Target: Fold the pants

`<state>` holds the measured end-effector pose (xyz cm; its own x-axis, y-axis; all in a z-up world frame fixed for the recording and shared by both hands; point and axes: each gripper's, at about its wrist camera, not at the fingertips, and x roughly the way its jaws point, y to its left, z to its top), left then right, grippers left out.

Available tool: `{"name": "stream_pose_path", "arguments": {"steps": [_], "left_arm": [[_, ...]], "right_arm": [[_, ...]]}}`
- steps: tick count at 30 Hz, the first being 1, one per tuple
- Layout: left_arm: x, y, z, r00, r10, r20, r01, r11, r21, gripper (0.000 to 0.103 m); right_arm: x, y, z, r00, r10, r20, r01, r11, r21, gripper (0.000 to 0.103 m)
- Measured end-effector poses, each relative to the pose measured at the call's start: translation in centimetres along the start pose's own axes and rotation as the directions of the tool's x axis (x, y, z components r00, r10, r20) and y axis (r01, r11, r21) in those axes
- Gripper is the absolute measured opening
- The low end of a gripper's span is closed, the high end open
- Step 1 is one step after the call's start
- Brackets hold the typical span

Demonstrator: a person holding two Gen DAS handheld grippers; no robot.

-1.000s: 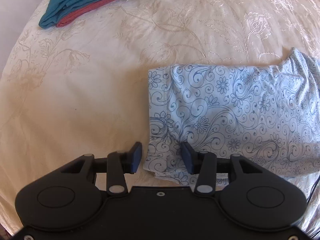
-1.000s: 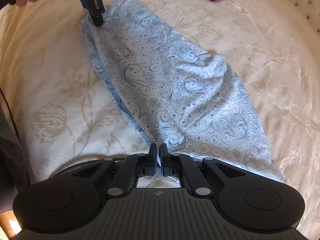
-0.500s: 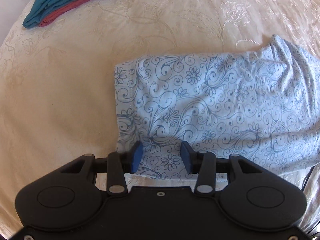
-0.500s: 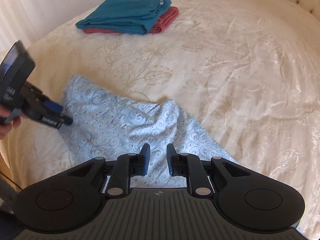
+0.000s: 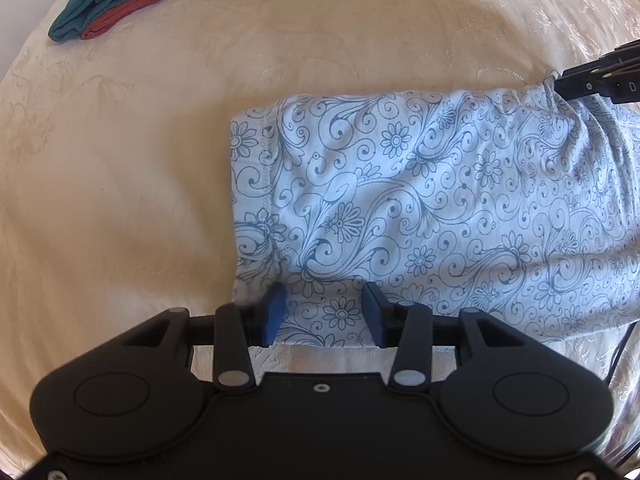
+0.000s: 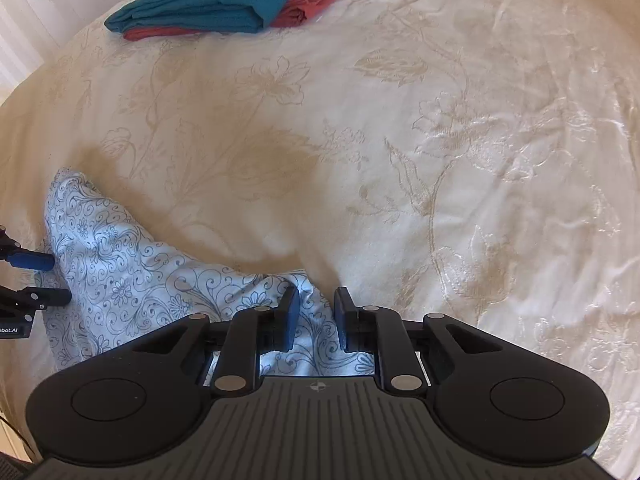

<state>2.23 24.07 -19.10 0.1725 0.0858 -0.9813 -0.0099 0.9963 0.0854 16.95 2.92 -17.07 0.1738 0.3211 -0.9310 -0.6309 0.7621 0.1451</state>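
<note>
The pants [image 5: 420, 208] are light blue with a dark floral swirl print, folded into a band lying flat on the cream bedspread [image 5: 120, 180]. My left gripper [image 5: 324, 314] is open, its blue pads straddling the near edge of the pants by the hem. My right gripper [image 6: 316, 312] is open over the other end of the pants [image 6: 132, 276], nothing held. The right gripper's tips also show in the left wrist view [image 5: 600, 80], at the pants' far right corner. The left gripper shows in the right wrist view [image 6: 36, 276] at the left edge.
A folded stack of teal and red clothes [image 6: 236, 0] lies at the far side of the bed, also in the left wrist view [image 5: 132, 0]. The cream floral bedspread [image 6: 440, 140] spreads wide to the right. A black cable [image 5: 620, 344] runs at the right edge.
My right gripper let go of the pants, opened and swung round to their other end. My left gripper stayed open and shifted along the hem edge.
</note>
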Motion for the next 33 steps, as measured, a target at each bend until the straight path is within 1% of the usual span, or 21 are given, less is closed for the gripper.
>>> {"name": "stream_pose_path", "arguments": {"steps": [4, 5, 6, 7, 8, 9, 11, 13, 16, 17, 18, 19, 21, 25, 27, 30, 33], "left_arm": [[0.1, 0.4, 0.2, 1.0, 0.001, -0.001, -0.001, 1.0, 0.0, 0.053], [0.2, 0.4, 0.2, 1.0, 0.002, -0.001, -0.002, 1.0, -0.001, 0.053], [0.2, 0.4, 0.3, 1.0, 0.003, -0.002, -0.003, 1.0, -0.001, 0.053], [0.4, 0.6, 0.4, 1.0, 0.003, -0.002, -0.003, 1.0, 0.0, 0.053], [0.5, 0.6, 0.4, 1.0, 0.002, -0.001, -0.002, 1.0, 0.0, 0.053], [0.7, 0.6, 0.4, 1.0, 0.002, 0.0, -0.002, 1.0, 0.0, 0.053], [0.7, 0.2, 0.3, 1.0, 0.004, 0.002, -0.004, 1.0, 0.004, 0.053], [0.8, 0.2, 0.4, 1.0, 0.007, 0.0, -0.007, 1.0, 0.008, 0.053], [0.4, 0.3, 0.4, 1.0, 0.003, -0.002, -0.003, 1.0, -0.004, 0.053], [0.3, 0.3, 0.4, 1.0, 0.003, -0.001, -0.003, 1.0, -0.003, 0.053], [0.0, 0.3, 0.5, 1.0, 0.003, 0.001, -0.003, 1.0, -0.003, 0.053], [-0.2, 0.2, 0.5, 1.0, 0.003, 0.006, -0.003, 1.0, -0.003, 0.052], [-1.2, 0.0, 0.5, 1.0, 0.012, 0.019, -0.012, 1.0, 0.008, 0.052], [-3.1, -0.9, 0.5, 0.997, 0.027, 0.077, -0.03, 0.999, 0.03, 0.052], [-4.0, -1.6, 0.6, 0.994, 0.013, 0.107, -0.018, 0.999, 0.043, 0.052], [-5.1, -3.3, 1.0, 0.991, -0.015, 0.133, 0.005, 0.997, 0.076, 0.052], [-6.0, -5.5, 1.5, 0.987, -0.053, 0.152, 0.039, 0.995, 0.096, 0.052]], "right_arm": [[-0.1, -0.2, -0.3, 0.999, 0.033, 0.017, -0.033, 0.999, 0.036, 0.018], [-0.2, -0.3, -0.4, 0.998, 0.056, 0.02, -0.056, 0.998, 0.038, 0.016], [-0.2, -0.2, -0.5, 0.997, 0.072, 0.016, -0.073, 0.997, 0.029, 0.004], [-0.4, 0.1, -0.5, 0.998, 0.059, 0.017, -0.059, 0.998, -0.001, 0.004], [-0.7, 0.6, -0.3, 0.999, 0.024, 0.038, -0.023, 0.999, -0.031, 0.004], [-0.8, 0.7, -0.1, 0.998, -0.009, 0.061, 0.011, 0.999, -0.035, 0.003], [-0.4, -0.1, 0.5, 0.996, -0.05, 0.076, 0.048, 0.998, 0.038, 0.002], [0.4, -0.6, 0.7, 0.997, -0.049, 0.065, 0.044, 0.996, 0.078, 0.002], [0.3, -0.3, 0.7, 0.996, -0.054, 0.073, 0.049, 0.996, 0.071, 0.005], [-0.2, -0.5, 0.5, 0.995, -0.046, 0.085, 0.038, 0.994, 0.101, 0.007], [-0.8, -0.8, 0.3, 0.994, -0.045, 0.102, 0.032, 0.991, 0.132, 0.015], [-1.9, -1.1, -0.1, 0.989, -0.059, 0.134, 0.036, 0.985, 0.167, 0.02], [-3.9, -1.5, -1.1, 0.979, -0.092, 0.181, 0.051, 0.975, 0.216, 0.02], [-8.0, -2.6, -4.5, 0.964, -0.154, 0.217, 0.072, 0.935, 0.347, 0.02], [-9.7, -2.7, -6.9, 0.958, -0.19, 0.216, 0.087, 0.907, 0.411, 0.02], [-11.5, -2.7, -11.0, 0.95, -0.258, 0.173, 0.144, 0.859, 0.491, 0.02], [-12.6, -2.5, -15.3, 0.942, -0.314, 0.115, 0.197, 0.799, 0.568, 0.02]]}}
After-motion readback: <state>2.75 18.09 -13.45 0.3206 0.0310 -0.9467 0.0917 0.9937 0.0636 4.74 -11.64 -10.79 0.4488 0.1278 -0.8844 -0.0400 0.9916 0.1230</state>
